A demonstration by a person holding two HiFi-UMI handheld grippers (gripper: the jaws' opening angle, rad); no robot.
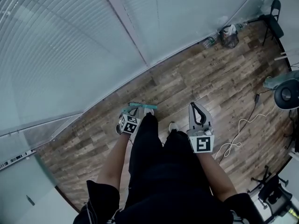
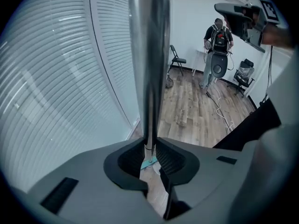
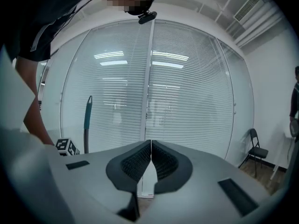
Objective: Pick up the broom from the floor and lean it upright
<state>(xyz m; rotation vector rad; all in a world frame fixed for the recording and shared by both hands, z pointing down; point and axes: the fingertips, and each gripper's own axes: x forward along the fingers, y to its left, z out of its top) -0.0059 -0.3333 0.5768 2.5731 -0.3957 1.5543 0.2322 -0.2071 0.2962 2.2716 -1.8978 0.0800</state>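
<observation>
**broom upright in the left claw, not yet leaning**

broom (image 2: 149,55) stands close to vertical beside the blind-covered glass wall (image 1: 70,55). my left gripper (image 2: 150,149) pinches its bare metal shaft between the ribbed pads. the right gripper (image 3: 150,146) is held out level with its jaws pressed together on nothing. the teal broom head (image 1: 141,106) sits low by the foot of the glass, just ahead of my shoes.

my worry is the lean itself. glass is slick and so is the wood floor (image 1: 196,78), so if i let go at a shallow angle the head could skate out and drop the whole thing. a round shaft may also twist or slide in the pads.

from the head view the shaft is foreshortened to almost nothing. i can't tell whether the head rests on the boards, nor whether the teal top grip (image 3: 87,118) touches the glass.
</observation>
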